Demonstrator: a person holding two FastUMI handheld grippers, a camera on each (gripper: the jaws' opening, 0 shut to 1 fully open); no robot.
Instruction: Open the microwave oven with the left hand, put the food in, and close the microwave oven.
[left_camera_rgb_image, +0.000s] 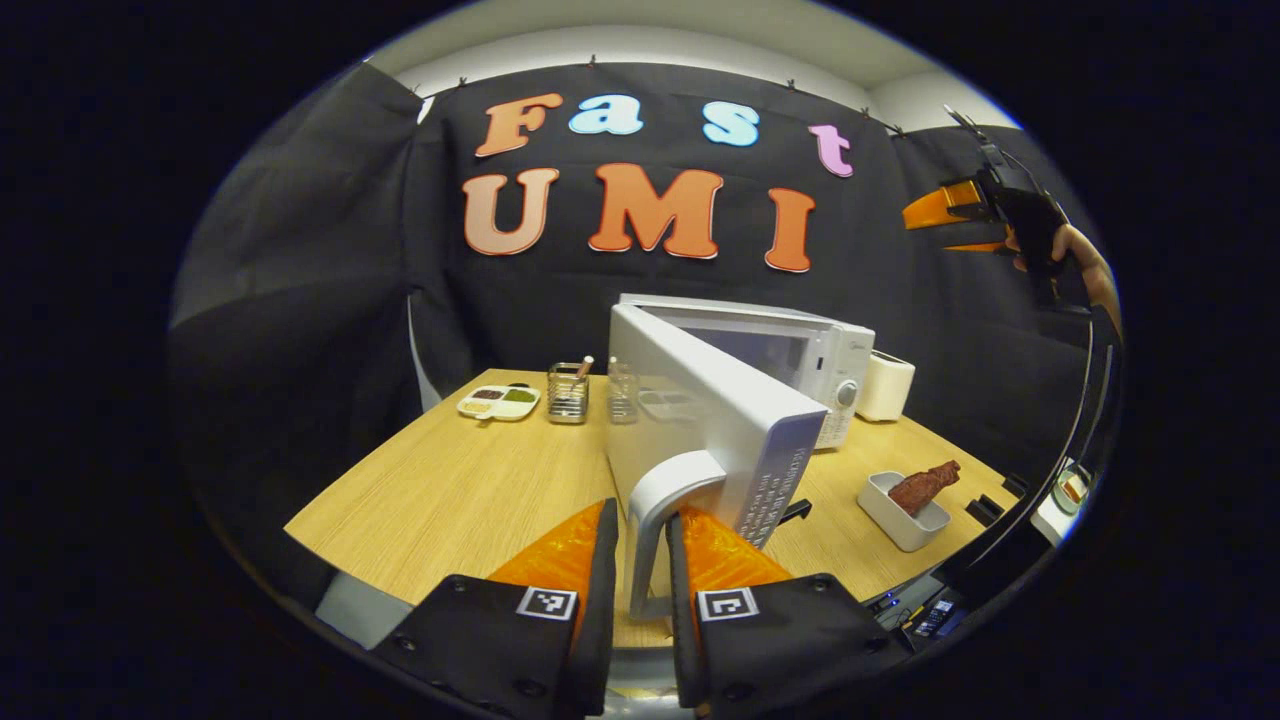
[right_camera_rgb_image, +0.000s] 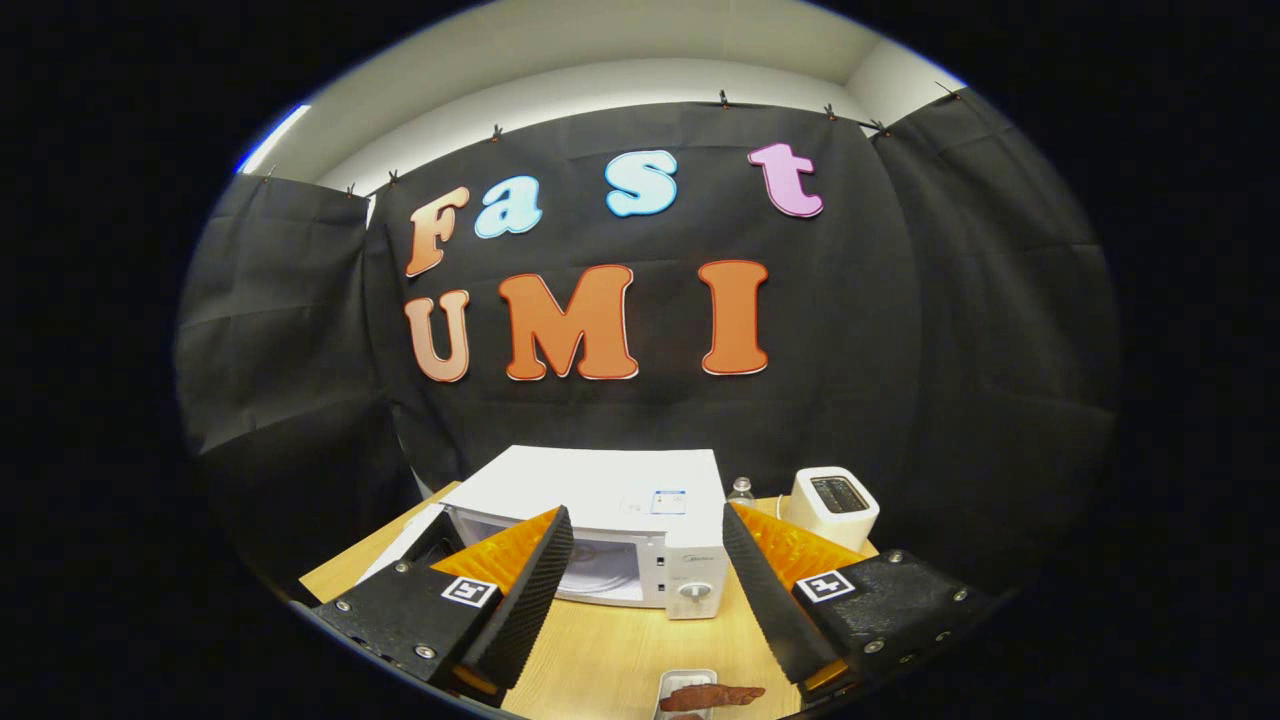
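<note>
The white microwave (left_camera_rgb_image: 800, 345) stands at the back of the wooden table (left_camera_rgb_image: 450, 490) with its door (left_camera_rgb_image: 700, 400) swung out toward me. My left gripper (left_camera_rgb_image: 643, 515) is shut on the door's white handle (left_camera_rgb_image: 672, 478), one finger on each side of the bar. A reddish-brown piece of food (left_camera_rgb_image: 925, 485) lies in a white rectangular dish (left_camera_rgb_image: 900, 515) right of the door. My right gripper (left_camera_rgb_image: 960, 205) hangs high at the right in a hand, away from the dish. In the right gripper view it (right_camera_rgb_image: 645, 530) is open and empty above the microwave (right_camera_rgb_image: 600, 490), with the food (right_camera_rgb_image: 712, 694) below.
A divided white plate (left_camera_rgb_image: 498, 402), a metal mesh holder (left_camera_rgb_image: 567, 392) and a clear bottle (left_camera_rgb_image: 622, 390) sit behind the door at the left. A white toaster (left_camera_rgb_image: 885, 385) (right_camera_rgb_image: 835, 505) stands right of the microwave. The table's front edge is close under my left gripper.
</note>
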